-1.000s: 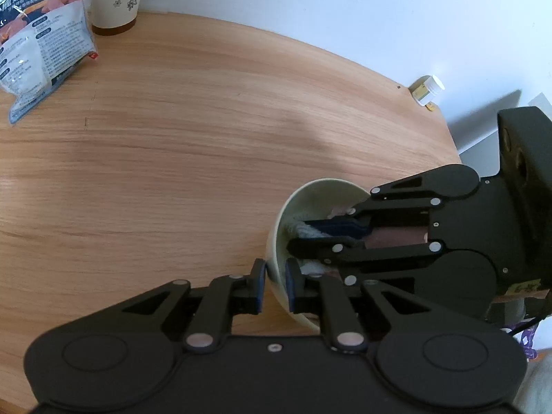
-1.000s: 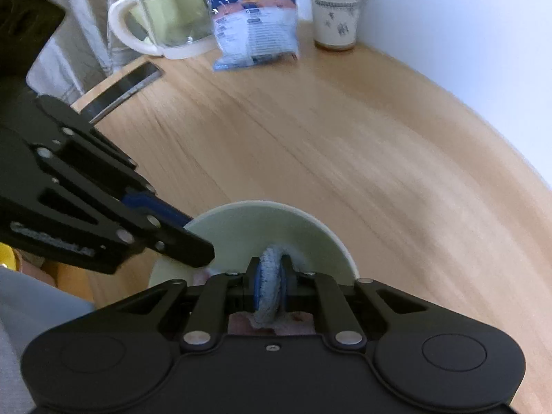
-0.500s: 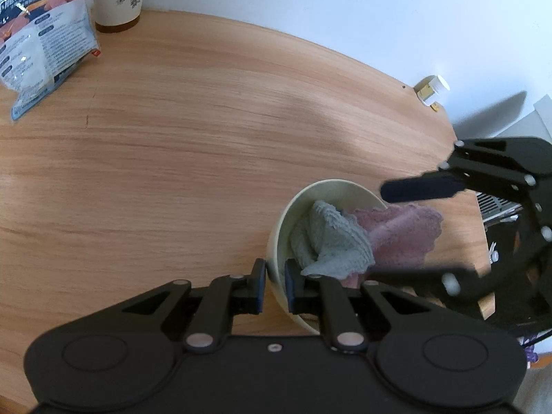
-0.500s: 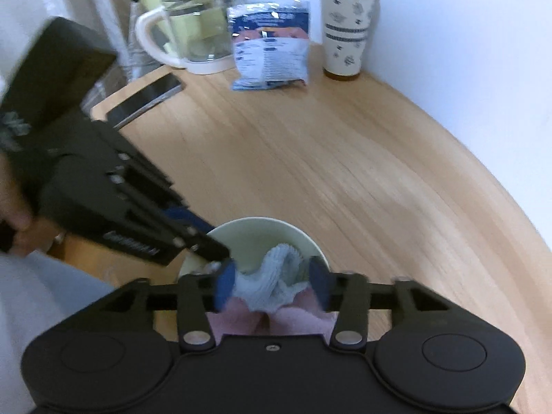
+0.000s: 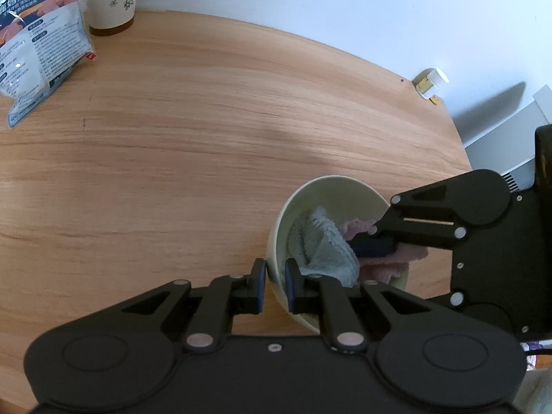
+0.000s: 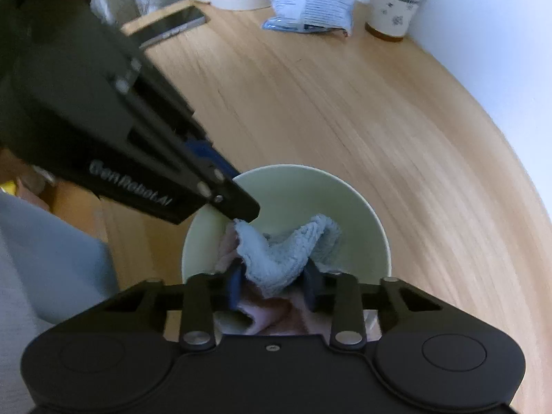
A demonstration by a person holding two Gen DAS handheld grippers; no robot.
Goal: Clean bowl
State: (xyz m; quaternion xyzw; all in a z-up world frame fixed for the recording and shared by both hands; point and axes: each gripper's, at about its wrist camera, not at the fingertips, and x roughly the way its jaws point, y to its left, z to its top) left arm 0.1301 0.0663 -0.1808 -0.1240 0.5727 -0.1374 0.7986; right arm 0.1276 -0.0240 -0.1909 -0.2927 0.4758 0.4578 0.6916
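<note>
while the left gripper (image 5: 275,284) pinches the near rim of the pale green bowl (image 5: 331,186), one finger outside the wall and one inside, the bowl sits on the wooden table (image 5: 207,120) near its edge. right gripper (image 6: 272,288) straddles the blue-and-pink cloth (image 6: 286,255) bunched inside; its fingers stand part spread, touching the cloth's sides, so i cannot tell whether the grip is firm. judgement: wiping step. to do it well, close fully on the cloth, press it to the wall, sweep round, and keep the rim clamp steady so the bowl doesn't skid off the edge.
</note>
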